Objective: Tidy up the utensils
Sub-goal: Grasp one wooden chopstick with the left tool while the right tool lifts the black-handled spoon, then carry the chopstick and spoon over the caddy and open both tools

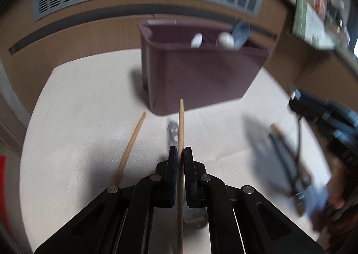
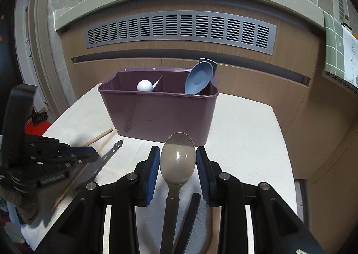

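A purple utensil caddy (image 2: 161,111) stands on the white table; it also shows in the left wrist view (image 1: 201,75). It holds a blue ladle (image 2: 199,77) and a white round-ended utensil (image 2: 144,85). My left gripper (image 1: 180,153) is shut on a wooden chopstick (image 1: 181,124), held above the table. A second chopstick (image 1: 132,144) lies on the table to its left. My right gripper (image 2: 177,160) is open, its pads either side of a metal spoon (image 2: 177,160) with a dark handle lying on the table.
A flat metal utensil (image 2: 107,157) lies on the table left of the spoon. The white tablecloth (image 2: 246,137) covers the table. A wooden cabinet with a grey vent (image 2: 179,28) stands behind the table. A green checked cloth (image 2: 335,46) hangs at right.
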The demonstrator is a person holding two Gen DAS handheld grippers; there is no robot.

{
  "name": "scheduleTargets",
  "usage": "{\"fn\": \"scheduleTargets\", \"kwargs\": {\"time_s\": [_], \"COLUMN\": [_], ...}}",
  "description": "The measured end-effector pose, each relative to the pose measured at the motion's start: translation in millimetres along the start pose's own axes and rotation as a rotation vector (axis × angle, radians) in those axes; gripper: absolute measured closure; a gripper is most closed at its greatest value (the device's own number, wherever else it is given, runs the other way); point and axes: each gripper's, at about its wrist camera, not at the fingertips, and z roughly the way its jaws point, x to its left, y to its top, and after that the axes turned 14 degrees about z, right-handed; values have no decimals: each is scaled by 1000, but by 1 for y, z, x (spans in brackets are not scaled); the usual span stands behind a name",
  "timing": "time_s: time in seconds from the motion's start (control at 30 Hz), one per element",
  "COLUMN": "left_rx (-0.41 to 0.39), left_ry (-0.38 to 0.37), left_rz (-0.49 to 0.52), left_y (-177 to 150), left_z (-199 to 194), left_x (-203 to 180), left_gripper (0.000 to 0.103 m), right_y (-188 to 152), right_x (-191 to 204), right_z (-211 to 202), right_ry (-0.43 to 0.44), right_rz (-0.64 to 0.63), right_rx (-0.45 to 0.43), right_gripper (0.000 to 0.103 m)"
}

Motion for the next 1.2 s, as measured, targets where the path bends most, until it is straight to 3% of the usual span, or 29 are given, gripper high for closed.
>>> {"fn": "scheduleTargets", "kwargs": {"time_s": [0.1,0.53,0.63,0.77,0.83,0.9,1.0,1.2], "left_rx": [-68,-284,-388,-584,-658,-694,-699,-679], "left_ry": [-52,-52,-45,-34,23,56,89,117], "left_rz": [-69,-132,-116,-72,-57,-50,-62,-52], "left_y": [8,21,45,94,113,126,137,152], "left_z": [-19,-84,-117,-174,-190,-194,-182,-137], "left_x": [11,16,17,15,13,13,16,19], "left_gripper": [97,98,98,98,98,98,98,98], "right_y": [2,13,32,86,116,146,171,169], "right_x": [-2,0,0,10,16,23,25,22], "right_z": [-4,-19,-38,-84,-106,-121,-117,-68], "right_ry": [3,12,39,74,94,102,120,117], "right_rz": [9,7,21,-7,-23,-32,-8,18], "right_rx": [-13,-69,-133,-285,-366,-449,-485,-491], "right_gripper": [73,73,73,73,73,73,73,73]}}
